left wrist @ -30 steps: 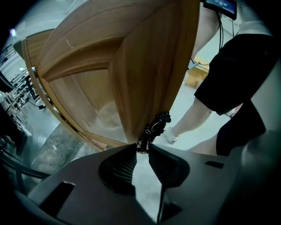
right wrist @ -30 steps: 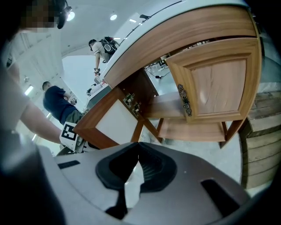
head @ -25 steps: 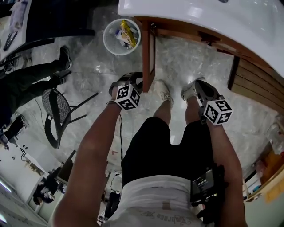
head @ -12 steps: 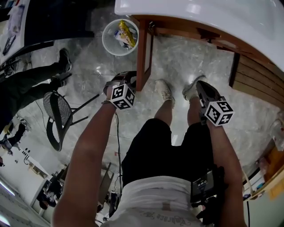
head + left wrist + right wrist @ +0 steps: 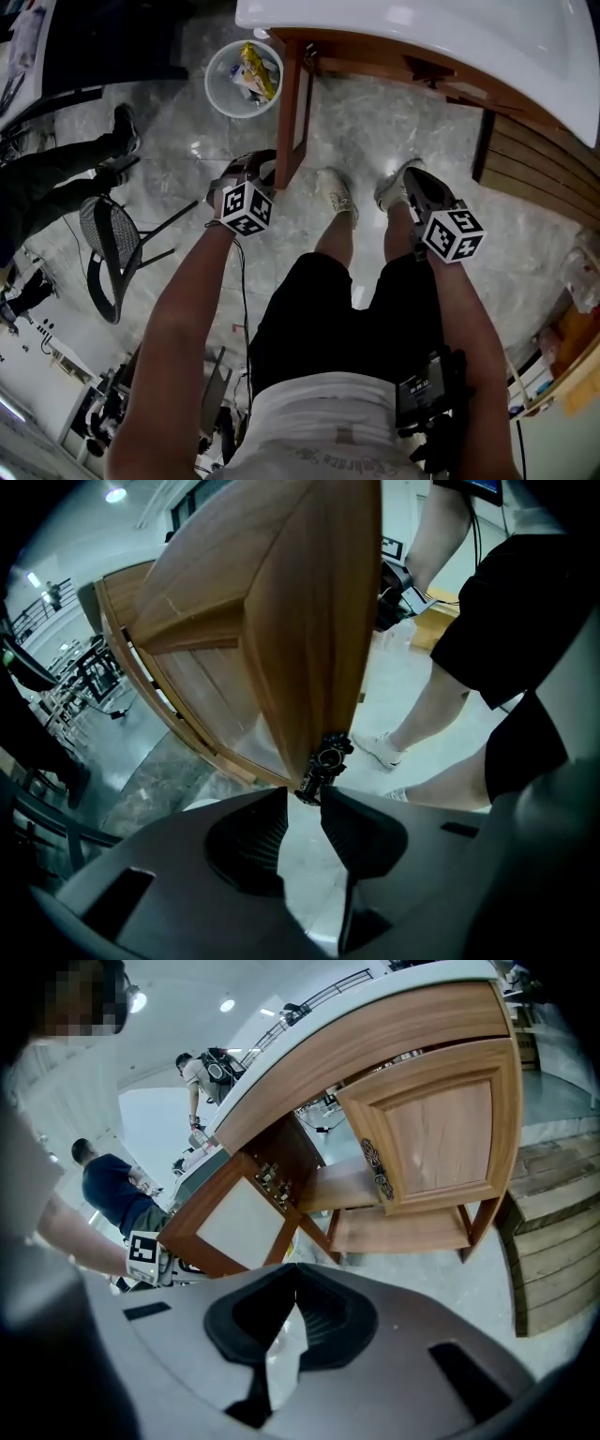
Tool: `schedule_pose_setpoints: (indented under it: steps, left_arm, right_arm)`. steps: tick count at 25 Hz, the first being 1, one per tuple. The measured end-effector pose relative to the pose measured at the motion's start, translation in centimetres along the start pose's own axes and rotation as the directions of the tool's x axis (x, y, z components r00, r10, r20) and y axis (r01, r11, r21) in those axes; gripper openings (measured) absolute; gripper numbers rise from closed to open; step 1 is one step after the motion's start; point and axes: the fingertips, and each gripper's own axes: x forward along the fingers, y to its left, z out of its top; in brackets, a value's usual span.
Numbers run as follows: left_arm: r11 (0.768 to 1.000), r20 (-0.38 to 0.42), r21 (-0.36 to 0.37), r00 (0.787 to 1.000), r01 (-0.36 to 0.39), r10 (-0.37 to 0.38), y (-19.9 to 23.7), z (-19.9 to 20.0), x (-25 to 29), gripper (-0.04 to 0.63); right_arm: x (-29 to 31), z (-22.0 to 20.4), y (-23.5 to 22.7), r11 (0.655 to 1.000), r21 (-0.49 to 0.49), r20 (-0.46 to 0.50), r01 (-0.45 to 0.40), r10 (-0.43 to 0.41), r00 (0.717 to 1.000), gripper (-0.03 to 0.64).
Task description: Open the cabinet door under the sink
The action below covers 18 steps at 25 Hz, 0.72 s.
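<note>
Left gripper: jaws opening, narrow gap; ornate handle right at tips, pads apparently off it. Cabinet door under sink swung well out, edge toward person. Task looks essentially done; left: let go, back off. Neighbouring door appears shut. Right gripper: jaws together, nothing between, well apart from cabinet. Hard to tell: whether tips touch handle. Cabinet interior mostly hidden; open door only edge-on in head view.

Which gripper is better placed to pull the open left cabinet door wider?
Left. The left gripper sits at the handle of the open door, its jaws opening with the handle at their tips. The right gripper is shut, empty, and faces the right door from a distance.
</note>
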Motion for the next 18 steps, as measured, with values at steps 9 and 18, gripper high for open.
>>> schedule_pose_setpoints:
  steps: [9, 18]
  left_arm:
    - [0.948, 0.038, -0.279, 0.985, -0.153, 0.171, 0.3, -1.2, -3.6, 0.114]
    - [0.892, 0.093, -0.441, 0.984, -0.098, 0.154, -5.6, 1.2, -3.4, 0.083]
  right_arm:
    - [0.0, 0.3, -0.4, 1.0, -0.012, -0.004, 0.005, -0.005, 1.0, 0.014]
    - [0.4, 1.1, -1.0, 1.0, -0.025, -0.011, -0.013, 0.013, 1.0, 0.014]
